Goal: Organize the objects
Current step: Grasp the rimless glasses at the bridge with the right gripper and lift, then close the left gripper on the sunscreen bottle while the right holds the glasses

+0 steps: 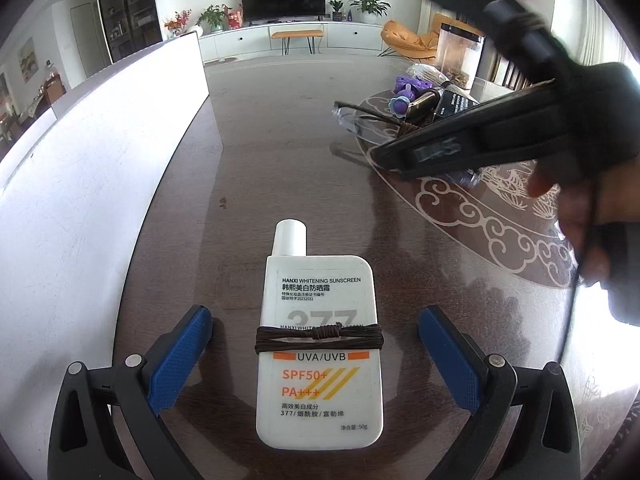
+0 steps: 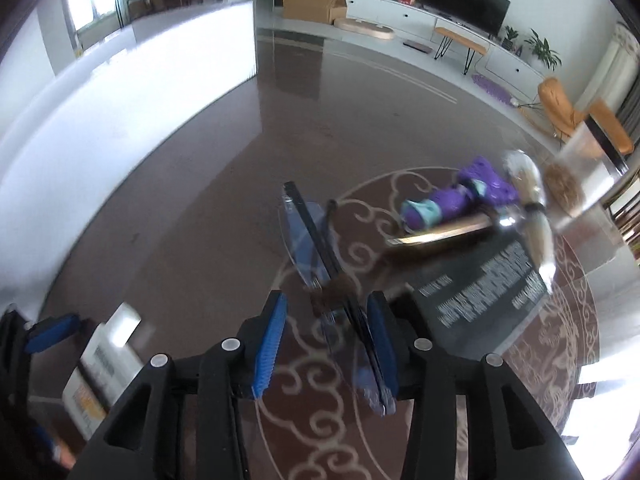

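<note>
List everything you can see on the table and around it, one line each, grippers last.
sunscreen tube: one, white with orange print, brown cord tied round it, flat on the table between the left fingers.
glasses: one pair, clear lenses, dark frame, between the right fingers.
purple toy: one, purple and teal, in the pile further back.
black box: one, black with white text, beside the glasses.
clear container: one, transparent with black lid, behind the pile.
table: one, dark brown, pale scroll pattern.
white panel: one, along the table's left.
left gripper: blue pads, open.
right gripper: blue pads, around the glasses; contact unclear.
</note>
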Available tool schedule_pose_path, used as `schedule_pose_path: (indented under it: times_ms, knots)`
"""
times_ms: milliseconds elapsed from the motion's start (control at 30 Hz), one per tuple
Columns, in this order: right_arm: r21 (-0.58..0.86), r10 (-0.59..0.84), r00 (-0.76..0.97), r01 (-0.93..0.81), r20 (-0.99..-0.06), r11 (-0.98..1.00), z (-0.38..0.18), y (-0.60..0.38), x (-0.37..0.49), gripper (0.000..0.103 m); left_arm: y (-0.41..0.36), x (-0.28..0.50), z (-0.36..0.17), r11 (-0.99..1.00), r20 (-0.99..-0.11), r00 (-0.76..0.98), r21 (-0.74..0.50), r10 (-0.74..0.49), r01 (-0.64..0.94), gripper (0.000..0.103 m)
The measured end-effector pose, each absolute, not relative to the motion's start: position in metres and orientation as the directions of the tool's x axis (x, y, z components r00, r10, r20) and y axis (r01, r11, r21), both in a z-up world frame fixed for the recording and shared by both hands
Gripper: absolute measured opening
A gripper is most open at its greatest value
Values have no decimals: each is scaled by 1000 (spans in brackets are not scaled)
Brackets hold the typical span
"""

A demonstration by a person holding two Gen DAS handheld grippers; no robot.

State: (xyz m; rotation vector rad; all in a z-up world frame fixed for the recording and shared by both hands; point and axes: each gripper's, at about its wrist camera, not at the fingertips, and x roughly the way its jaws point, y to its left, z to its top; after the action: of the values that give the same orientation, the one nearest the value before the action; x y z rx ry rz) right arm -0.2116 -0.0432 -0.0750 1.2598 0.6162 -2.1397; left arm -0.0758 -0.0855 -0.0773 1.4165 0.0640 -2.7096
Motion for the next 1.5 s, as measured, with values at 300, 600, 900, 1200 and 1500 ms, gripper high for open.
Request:
schedule_pose_path:
  times_ms: [300,600,900,1200,1500]
  knots:
    - [-19,-278,-409,590,-869,-807,-82,2,-170,13,-84,-78,-77,-996,-821,-569,2,-54,92,103]
    - [0,-122,-586,204,-801,-979,-83,137,-83,13,-86,-78,-78,-996,-820,-569,3,-56,94,103]
    - [25,-90,-628,112,-773,-993,-76,141,-101,74,-86,-78,-78,-996,-820,-569,3,-56,94,103]
    - [12,-89,-618,127,-781,-992,-78,140,-93,84,-86,-77,-78,-996,-820,-569,3,-56,94,103]
    - [9,-86,-607,129,-790,-992,-80,140,-94,92,-86,-77,-78,-996,-820,-569,3,-56,93,103]
